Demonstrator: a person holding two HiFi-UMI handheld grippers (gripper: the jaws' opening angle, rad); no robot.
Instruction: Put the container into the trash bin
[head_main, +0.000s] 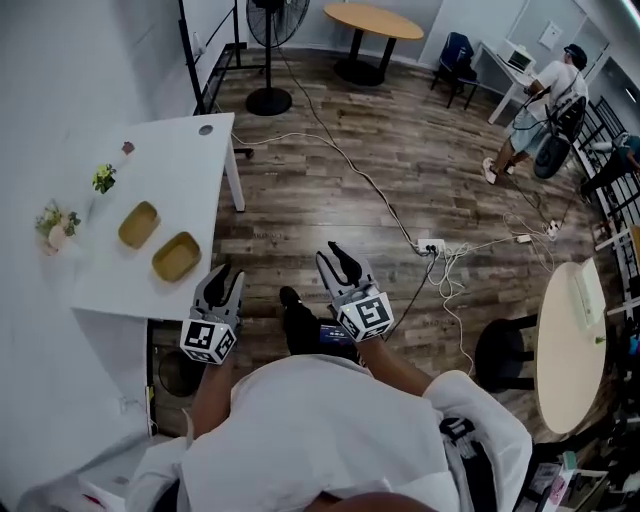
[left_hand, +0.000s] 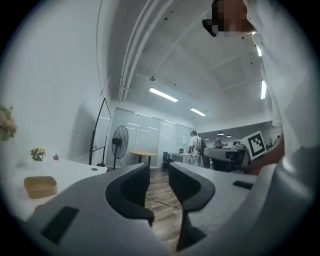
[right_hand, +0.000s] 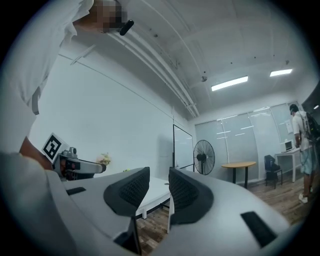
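The left gripper (head_main: 224, 277) is empty, its jaws partly apart with only open air between them. The right gripper (head_main: 338, 260) is the same, half-spread and holding nothing. A tan, shallow, rounded-rectangular container (head_main: 176, 256) lies on the white surface (head_main: 170, 170), just ahead and left of the left gripper. A second matching tan container (head_main: 139, 224) sits just beyond it.

This is looking like an office: a fan (head_main: 268, 100), a round table (head_main: 372, 18) and a desk (head_main: 500, 62) are standing past the white table (head_main: 180, 170).
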